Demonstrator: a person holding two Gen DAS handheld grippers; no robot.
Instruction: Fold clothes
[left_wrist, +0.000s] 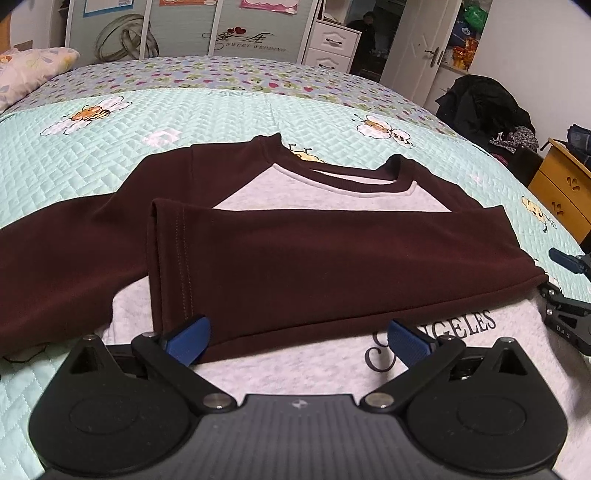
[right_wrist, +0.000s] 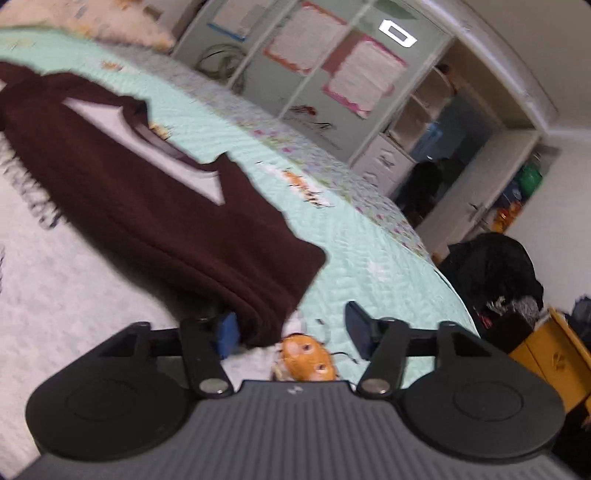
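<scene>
A grey sweatshirt (left_wrist: 295, 373) with maroon sleeves and dark lettering lies flat on the quilted bed (left_wrist: 92, 177). One maroon sleeve (left_wrist: 332, 258) is folded across its chest, with the cuff at the left. The other sleeve (left_wrist: 55, 266) stretches out to the left. My left gripper (left_wrist: 298, 341) is open low over the shirt, and the folded sleeve's near edge lies between its blue pads without being pinched. In the blurred right wrist view, my right gripper (right_wrist: 293, 332) is open at the sleeve's folded end (right_wrist: 258, 314), which sits beside its left pad (right_wrist: 227, 338). The right gripper (left_wrist: 565, 295) also shows at the left wrist view's right edge.
A flowered pillow (left_wrist: 33, 70) lies at the bed's far left. Behind the bed are a wardrobe (left_wrist: 184, 33), white drawers (left_wrist: 332, 44) and a door (left_wrist: 417, 48), with a person (left_wrist: 365, 33) in the doorway. Dark clothes (left_wrist: 484, 107) and a wooden cabinet (left_wrist: 561, 192) stand at the right.
</scene>
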